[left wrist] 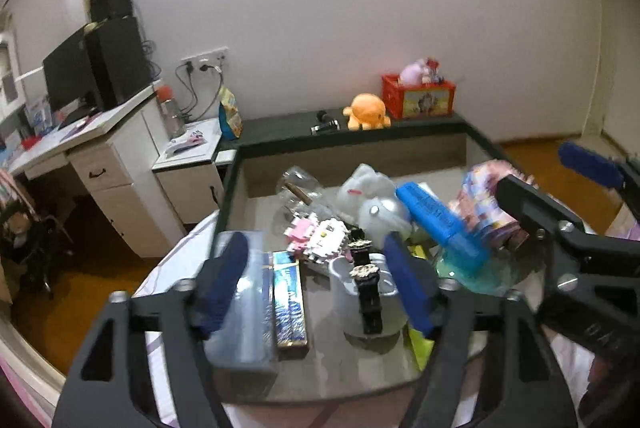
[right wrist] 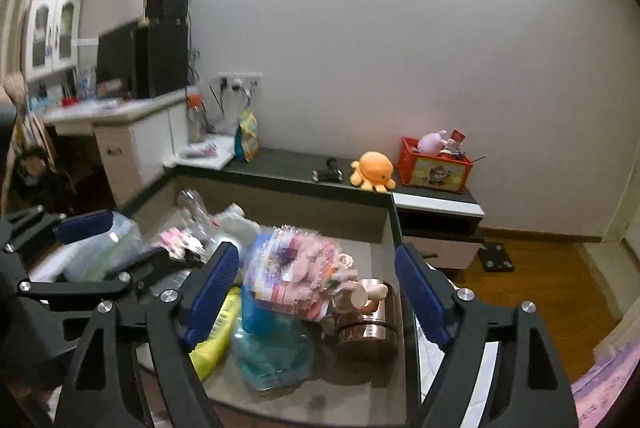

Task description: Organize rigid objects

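Note:
A grey tray holds a jumble of objects. In the left wrist view, my left gripper is open and empty above a black watch on a white mug, with a blue box and a clear box to its left. My right gripper is open and empty above a blue glass dish, a pink patterned packet, a yellow tube and a copper mug. It shows at the right in the left wrist view.
A dark ledge behind the tray carries an orange plush octopus and a red toy crate. A white desk with a monitor stands at the left. Wooden floor lies to the right.

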Tool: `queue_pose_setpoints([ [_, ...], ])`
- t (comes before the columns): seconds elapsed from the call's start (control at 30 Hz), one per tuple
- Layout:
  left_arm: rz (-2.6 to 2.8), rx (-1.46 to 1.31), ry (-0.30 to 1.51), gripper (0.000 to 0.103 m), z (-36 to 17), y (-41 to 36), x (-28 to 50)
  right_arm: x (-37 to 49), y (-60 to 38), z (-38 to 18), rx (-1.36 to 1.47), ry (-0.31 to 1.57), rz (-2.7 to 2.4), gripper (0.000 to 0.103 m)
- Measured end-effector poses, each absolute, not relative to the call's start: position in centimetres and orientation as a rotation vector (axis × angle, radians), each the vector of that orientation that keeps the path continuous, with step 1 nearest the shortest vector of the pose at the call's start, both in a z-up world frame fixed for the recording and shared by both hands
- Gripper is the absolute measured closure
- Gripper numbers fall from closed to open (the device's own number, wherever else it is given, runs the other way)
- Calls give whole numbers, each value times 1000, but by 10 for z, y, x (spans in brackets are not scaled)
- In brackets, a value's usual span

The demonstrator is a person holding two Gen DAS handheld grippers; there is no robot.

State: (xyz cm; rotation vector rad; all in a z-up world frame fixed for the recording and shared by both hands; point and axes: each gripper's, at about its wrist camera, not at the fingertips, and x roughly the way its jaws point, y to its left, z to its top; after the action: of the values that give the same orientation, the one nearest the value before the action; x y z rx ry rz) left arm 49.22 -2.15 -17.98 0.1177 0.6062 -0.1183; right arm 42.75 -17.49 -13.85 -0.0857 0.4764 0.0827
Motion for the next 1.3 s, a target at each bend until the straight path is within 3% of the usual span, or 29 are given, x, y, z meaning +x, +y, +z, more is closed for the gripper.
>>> queue_pose_setpoints([
  [0.1, -112, 110, 580, 21, -164, -15, 471, 411, -175, -124, -88, 465, 96, 17],
  [0.23, -68, 100, 501, 4, -132, -6, 425, 366, -174, -99, -45, 404, 119, 16],
  [0.33, -62, 71, 424, 0, -109, 3, 381, 326, -171, -80, -28, 344, 127, 11],
  [0.4, -63, 36, 373, 0, -96, 10, 350, 299, -168, -67, -25, 310, 125, 0],
  [0.87, -7, 14, 214, 0, -48, 23, 200, 159, -156, -26, -57, 178, 93, 0],
  [1.3, -10, 48, 112, 0, -20, 25, 110, 76, -152, -1, -53, 138, 85, 0],
])
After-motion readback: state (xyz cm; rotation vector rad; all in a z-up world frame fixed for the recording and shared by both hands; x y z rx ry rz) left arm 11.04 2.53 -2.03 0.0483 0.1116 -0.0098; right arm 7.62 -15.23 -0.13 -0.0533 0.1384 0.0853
